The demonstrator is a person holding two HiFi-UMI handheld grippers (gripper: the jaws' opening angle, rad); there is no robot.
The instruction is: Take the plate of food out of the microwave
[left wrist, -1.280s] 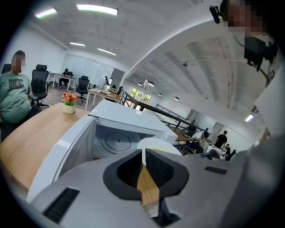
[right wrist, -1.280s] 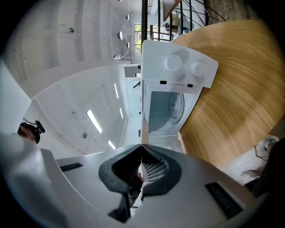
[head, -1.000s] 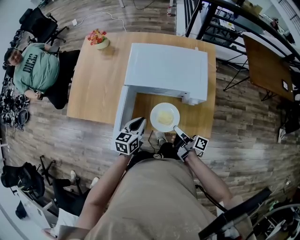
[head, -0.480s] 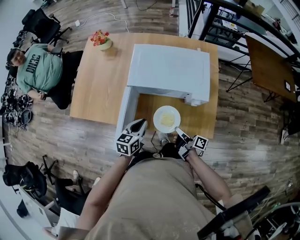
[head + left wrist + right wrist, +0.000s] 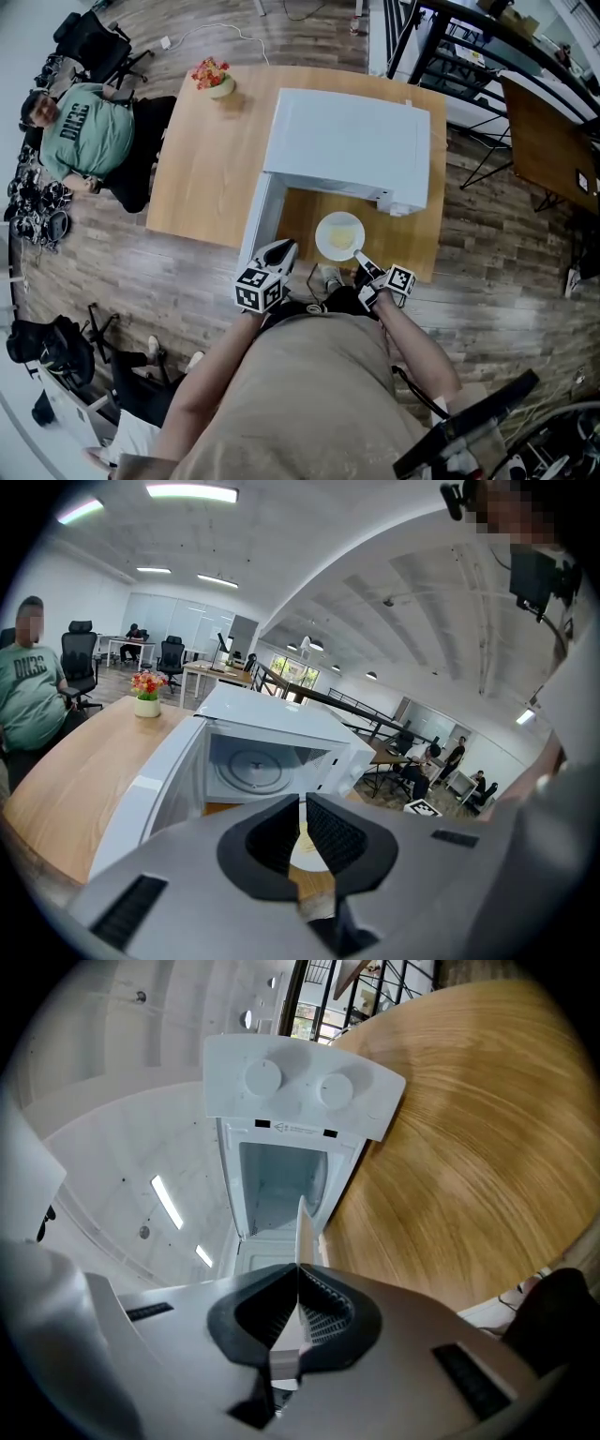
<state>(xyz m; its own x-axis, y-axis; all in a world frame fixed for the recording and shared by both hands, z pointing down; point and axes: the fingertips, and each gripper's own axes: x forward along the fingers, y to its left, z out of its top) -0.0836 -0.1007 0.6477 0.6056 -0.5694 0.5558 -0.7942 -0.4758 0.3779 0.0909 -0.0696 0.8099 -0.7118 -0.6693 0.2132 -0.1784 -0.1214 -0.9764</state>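
Note:
The white microwave (image 5: 352, 141) stands on the wooden table (image 5: 202, 159) with its door (image 5: 256, 223) swung open to the left; its cavity (image 5: 253, 766) holds only the turntable. A white plate (image 5: 339, 235) with pale yellow food sits in front of the opening, low over the table. My right gripper (image 5: 357, 255) is shut on the plate's near rim, which shows edge-on (image 5: 302, 1227) between the pads. My left gripper (image 5: 285, 246) hovers by the door's outer end, jaws together with nothing in them; the plate (image 5: 305, 853) shows behind its jaws (image 5: 302, 808).
A flower pot (image 5: 214, 77) stands at the table's far left corner. A seated person in a green shirt (image 5: 89, 136) is left of the table. Dark railings and another table (image 5: 548, 136) are at the right. The table's near edge (image 5: 394, 272) runs just under the plate.
The right gripper has sunk with the plate, which now looks smaller and nearer the tabletop. The left gripper has stayed by the door.

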